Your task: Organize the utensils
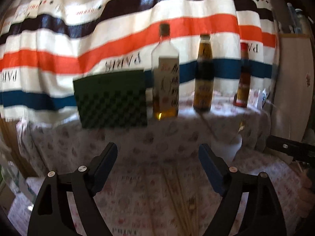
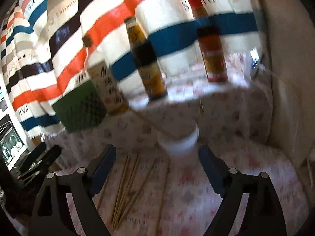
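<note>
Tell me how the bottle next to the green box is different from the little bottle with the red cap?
The clear bottle is taller, wider and see-through, with yellow oil at the bottom. The red-capped bottle is thinner, shorter and dark reddish. Both stand upright on the flowered tablecloth, both labelled.

Three bottles (image 1: 165, 72), one white cup (image 2: 180, 143), one green box (image 1: 111, 98).

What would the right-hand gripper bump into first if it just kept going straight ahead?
Probably the white cup, which sits just ahead between the open right gripper fingers. Blur makes depth uncertain. The sauce bottles stand further back.
</note>
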